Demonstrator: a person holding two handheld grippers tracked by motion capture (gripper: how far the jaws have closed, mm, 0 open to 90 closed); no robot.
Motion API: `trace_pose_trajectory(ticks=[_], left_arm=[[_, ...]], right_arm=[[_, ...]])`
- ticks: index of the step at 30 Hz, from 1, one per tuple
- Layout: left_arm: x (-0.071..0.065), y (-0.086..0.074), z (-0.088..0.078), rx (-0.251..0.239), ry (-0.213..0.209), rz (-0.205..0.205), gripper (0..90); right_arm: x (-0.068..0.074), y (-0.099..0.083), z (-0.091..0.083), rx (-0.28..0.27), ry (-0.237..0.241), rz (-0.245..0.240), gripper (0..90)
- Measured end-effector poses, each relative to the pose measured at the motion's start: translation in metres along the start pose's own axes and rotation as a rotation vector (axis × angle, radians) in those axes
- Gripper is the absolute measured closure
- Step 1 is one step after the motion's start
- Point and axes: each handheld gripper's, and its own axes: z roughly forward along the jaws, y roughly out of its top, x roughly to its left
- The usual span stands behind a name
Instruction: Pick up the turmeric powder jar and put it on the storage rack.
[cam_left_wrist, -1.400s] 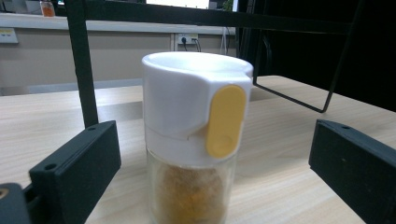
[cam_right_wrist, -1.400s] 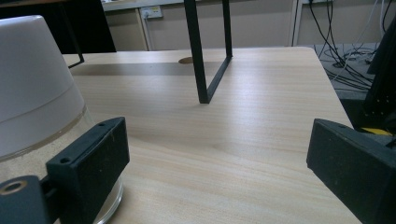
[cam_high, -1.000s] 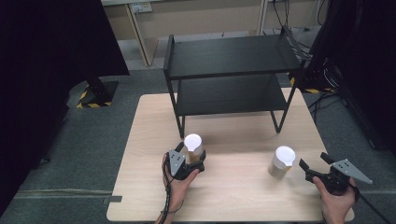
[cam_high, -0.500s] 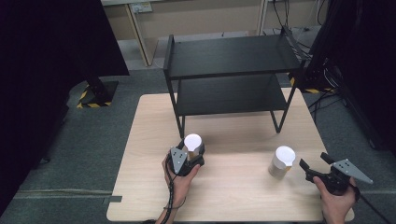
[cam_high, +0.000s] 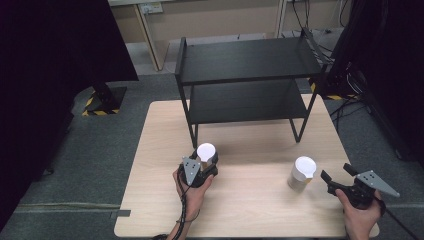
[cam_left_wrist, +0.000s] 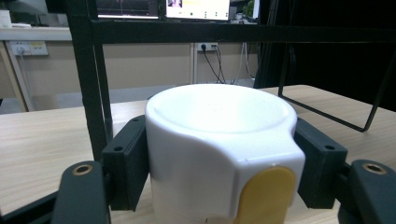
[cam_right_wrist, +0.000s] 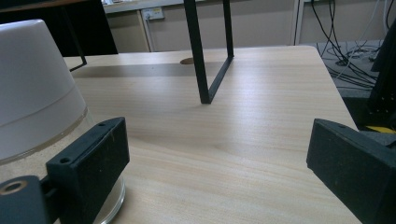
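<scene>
White-lidded jar (cam_left_wrist: 219, 154) clamped between left gripper (cam_high: 200, 167) jaws; right gripper (cam_high: 340, 180) jaws wide apart.

Both black plastic tongs, left (cam_high: 204, 161) and right (cam_high: 336, 176), carry grey three-cornered plates, brass screw holes and black cables.

A white-lidded container with a yellow tab on its side (cam_left_wrist: 219, 154) is seen upright on the light wooden table (cam_high: 250, 210), near the front left leg of the black two-tier metal shelf (cam_high: 245, 80), and is clasped on both sides by black jaws. A second jar, of clear glass filled with pale grains and capped by a white tapered lid (cam_high: 302, 173), is stood upright to the right, well apart from the first.
</scene>
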Motion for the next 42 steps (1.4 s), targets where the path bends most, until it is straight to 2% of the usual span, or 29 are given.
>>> trace_pose_trajectory(ticks=[5,10,15,21,29,42], left_arm=[[-0.001,0.005,0.000,0.015,-0.002,-0.005,30.5],[-0.003,0.008,-0.002,0.001,-0.008,-0.001,30.5],[-0.005,0.020,-0.007,-0.051,-0.018,0.005,30.5],[-0.005,0.041,-0.013,-0.121,-0.019,0.034,30.5],[-0.003,0.066,-0.014,-0.191,-0.027,0.054,30.6],[-0.004,0.095,-0.013,-0.250,-0.016,0.081,30.6]], right_arm=[[0.000,0.000,0.000,0.000,0.000,0.001,6.0],[0.000,0.000,0.000,-0.001,0.000,0.003,6.0],[0.000,0.000,0.000,0.001,0.000,0.006,6.0],[0.000,0.000,0.000,0.000,-0.002,0.003,6.0],[0.000,0.000,0.000,-0.001,-0.002,0.007,6.0],[0.000,0.000,0.000,-0.001,-0.002,0.009,6.0]])
